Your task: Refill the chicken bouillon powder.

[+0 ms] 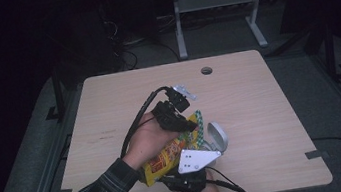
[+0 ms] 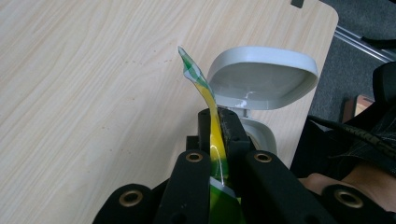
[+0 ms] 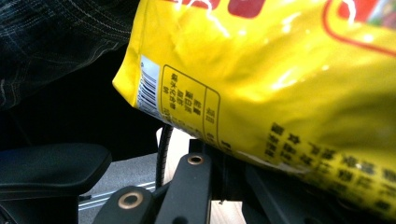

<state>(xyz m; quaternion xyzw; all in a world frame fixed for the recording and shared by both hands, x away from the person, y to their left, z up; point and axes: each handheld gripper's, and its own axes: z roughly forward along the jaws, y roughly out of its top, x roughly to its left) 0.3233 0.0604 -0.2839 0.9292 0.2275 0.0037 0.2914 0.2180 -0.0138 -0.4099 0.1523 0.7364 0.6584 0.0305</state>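
A person holds a yellow snack bag [image 1: 167,156] above the table [image 1: 262,113] with both tools, just beside a white bin [image 1: 216,138] whose hinged lid stands open. The left gripper [image 1: 187,124] is clamped on the bag's green-and-yellow top seal [image 2: 212,126]; in the left gripper view the film runs pinched between the two black jaws, its free tip curling up in front of the bin's lid. The right gripper [image 1: 190,176] sits nearer the person than the bin, at the bag's lower end. Its jaws are closed, and in the right gripper view the bag's bottom edge [image 3: 261,156] dips down to them, so it appears to grip that edge, though the contact itself is partly hidden by the bulging bag.

The step in hand looks like opening the bag, or tipping it, over the bin. To do it well, the left gripper should keep its bite low on the seal, close to the bin's mouth, so the film does not slip out. The right gripper should hold the bottom steady as a counter-pull, drawing away from the bin along the bag's length rather than sideways. A slow, even pull would keep the bag from jerking and knocking the light bin or spilling beside it.
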